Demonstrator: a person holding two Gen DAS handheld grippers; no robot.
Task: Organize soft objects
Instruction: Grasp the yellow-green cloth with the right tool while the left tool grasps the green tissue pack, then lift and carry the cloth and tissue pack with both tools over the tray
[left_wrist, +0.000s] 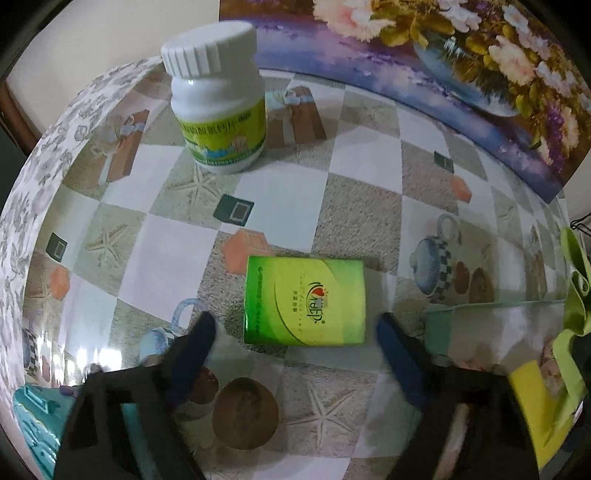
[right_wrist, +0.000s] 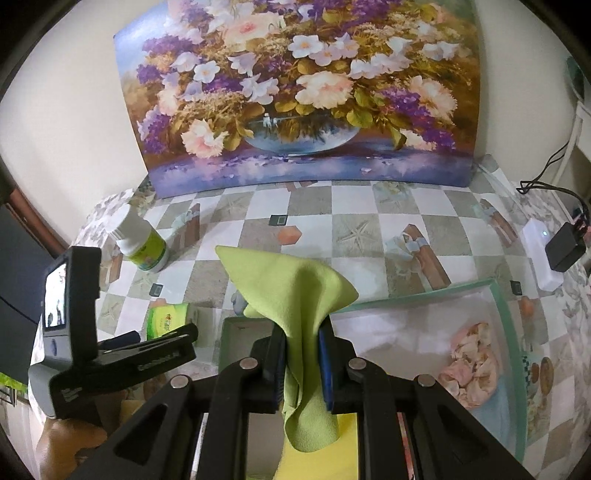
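Left tongs (left_wrist: 295, 328) hang open straight over the flat green plastic tissue pack (left_wrist: 306, 302) on the tiled counter (left_wrist: 280, 206), its long axis spanning the gap; right tongs (right_wrist: 302, 363) clamp a lime-green cloth (right_wrist: 291, 284).

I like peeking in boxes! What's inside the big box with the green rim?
Inside the box lies a crumpled pink cloth on something light blue. The right gripper and its green cloth hide the box's near left part.
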